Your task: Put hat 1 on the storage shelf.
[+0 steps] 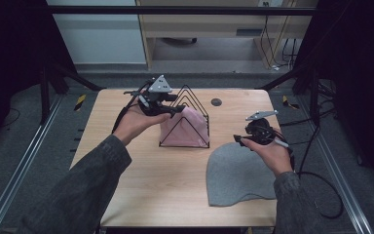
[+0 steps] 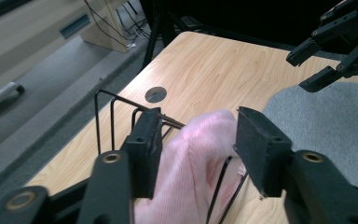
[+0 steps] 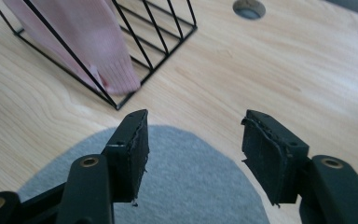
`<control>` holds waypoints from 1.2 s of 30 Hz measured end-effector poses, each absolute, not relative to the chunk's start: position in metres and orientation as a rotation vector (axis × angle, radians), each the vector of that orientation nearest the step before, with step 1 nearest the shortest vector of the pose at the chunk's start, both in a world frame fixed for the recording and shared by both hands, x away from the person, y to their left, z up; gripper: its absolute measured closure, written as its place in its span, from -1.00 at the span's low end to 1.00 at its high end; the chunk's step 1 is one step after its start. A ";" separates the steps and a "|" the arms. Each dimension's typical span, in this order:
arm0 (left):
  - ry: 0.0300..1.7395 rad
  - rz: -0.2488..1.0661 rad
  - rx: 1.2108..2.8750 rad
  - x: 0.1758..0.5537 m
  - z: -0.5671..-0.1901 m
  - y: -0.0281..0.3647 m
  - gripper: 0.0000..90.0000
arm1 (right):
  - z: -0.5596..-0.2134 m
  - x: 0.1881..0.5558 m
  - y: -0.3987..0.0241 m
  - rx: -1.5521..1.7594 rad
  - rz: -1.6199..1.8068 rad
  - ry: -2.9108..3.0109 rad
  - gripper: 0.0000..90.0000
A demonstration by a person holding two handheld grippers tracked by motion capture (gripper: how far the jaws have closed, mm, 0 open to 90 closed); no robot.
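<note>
A pink knit cloth (image 1: 187,127) is tucked inside a black wire rack (image 1: 184,145) at the middle of the wooden table. My left gripper (image 1: 175,109) sits at the rack's top left. In the left gripper view its jaws (image 2: 198,128) stand apart around the top of the pink cloth (image 2: 196,158), with a gap at the right pad. A grey knit hat (image 1: 236,175) lies flat at the front right. My right gripper (image 1: 237,140) hovers over its far edge, open, with nothing between its jaws (image 3: 193,135) and the grey hat (image 3: 186,177) below.
A round cable hole (image 1: 216,102) is set in the table (image 1: 126,175) behind the rack. Bare wood lies at the front left. Dark frame bars and cables surround the table. The right gripper (image 2: 307,65) shows far off in the left gripper view.
</note>
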State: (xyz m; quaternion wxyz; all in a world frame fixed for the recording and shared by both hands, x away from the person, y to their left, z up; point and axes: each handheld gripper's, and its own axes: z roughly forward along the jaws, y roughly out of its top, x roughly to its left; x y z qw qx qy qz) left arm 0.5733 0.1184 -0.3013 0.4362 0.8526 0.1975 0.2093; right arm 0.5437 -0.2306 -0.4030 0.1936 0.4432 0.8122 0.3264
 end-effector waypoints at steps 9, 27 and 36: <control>0.533 0.588 2.147 0.522 -0.326 0.153 -0.34 | -0.423 0.549 -0.243 1.326 0.887 2.290 -0.24; 0.744 0.563 2.109 0.495 -0.388 0.243 -0.82 | -0.469 0.578 -0.254 1.450 0.765 2.335 -0.11; 0.810 0.515 2.109 0.489 -0.414 0.266 -0.82 | -0.474 0.580 -0.257 1.502 0.740 2.326 -0.13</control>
